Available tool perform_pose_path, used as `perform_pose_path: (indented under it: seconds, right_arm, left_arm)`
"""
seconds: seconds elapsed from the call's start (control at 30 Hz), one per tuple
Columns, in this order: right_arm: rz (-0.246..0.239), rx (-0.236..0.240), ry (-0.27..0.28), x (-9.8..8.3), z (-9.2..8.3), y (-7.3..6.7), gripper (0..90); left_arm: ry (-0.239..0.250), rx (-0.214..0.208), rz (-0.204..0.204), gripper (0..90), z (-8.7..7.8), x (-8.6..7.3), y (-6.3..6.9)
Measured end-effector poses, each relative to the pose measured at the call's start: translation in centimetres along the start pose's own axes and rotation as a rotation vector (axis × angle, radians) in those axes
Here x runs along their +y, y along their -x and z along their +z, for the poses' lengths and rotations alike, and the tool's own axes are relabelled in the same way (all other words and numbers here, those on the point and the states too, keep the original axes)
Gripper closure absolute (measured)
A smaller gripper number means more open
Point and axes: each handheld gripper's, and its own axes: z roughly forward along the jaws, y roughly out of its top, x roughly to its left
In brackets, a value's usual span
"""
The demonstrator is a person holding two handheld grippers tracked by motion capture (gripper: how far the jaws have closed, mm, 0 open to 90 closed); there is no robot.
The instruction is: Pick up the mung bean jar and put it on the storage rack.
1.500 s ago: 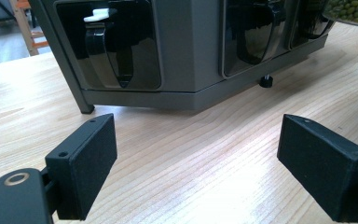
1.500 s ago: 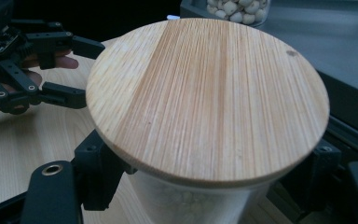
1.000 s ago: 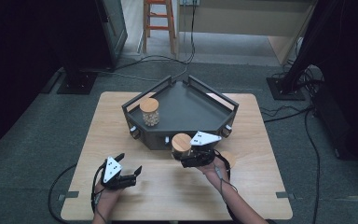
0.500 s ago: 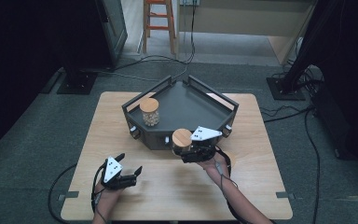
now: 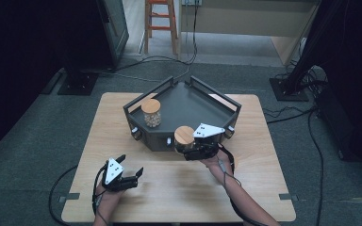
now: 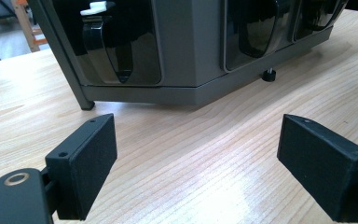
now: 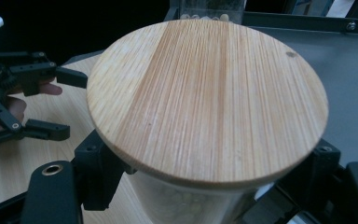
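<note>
Two jars with wooden lids here, and only one of them is in a grip. The right hand-held gripper (image 5: pixel 187 147) is pinching the nearer jar (image 5: pixel 184 140) around its glass body just under the lid; in the right gripper view you can see the black pads pressed in on both sides of the glass, with the round lid (image 7: pixel 208 100) taking up most of the frame and something pale and lumpy inside the jar. From the high view that jar sits right at the front edge of the dark grey tray (image 5: pixel 195 103), about level with its front wall. Whether the jar's bottom touches the wall or the bench (image 5: pixel 264 155), I honestly can't tell.

The second jar (image 5: pixel 151 112) stands upright inside the tray, toward its left side, well apart from the held one.

The left hand-held gripper (image 5: pixel 131 171) is down on the near left part of the bench, well away from the tray. Its jaws are spread wide with nothing between them, and the left gripper view has bare wood grain between the two pads and the tray's front wall (image 6: pixel 191 51) farther off. It also shows up in the right gripper view at the left edge (image 7: pixel 60 102), jaws apart.
</note>
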Motion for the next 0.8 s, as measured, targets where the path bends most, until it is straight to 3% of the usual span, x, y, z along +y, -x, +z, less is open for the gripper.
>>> perform_pose_path:
  seconds: [0.8]
  right_arm:
    - [-0.005, 0.000, 0.002, 1.9, -0.3, 0.7, 25.3]
  left_arm:
    - [0.012, -0.002, -0.018, 11.8, -0.2, -0.1, -0.2]
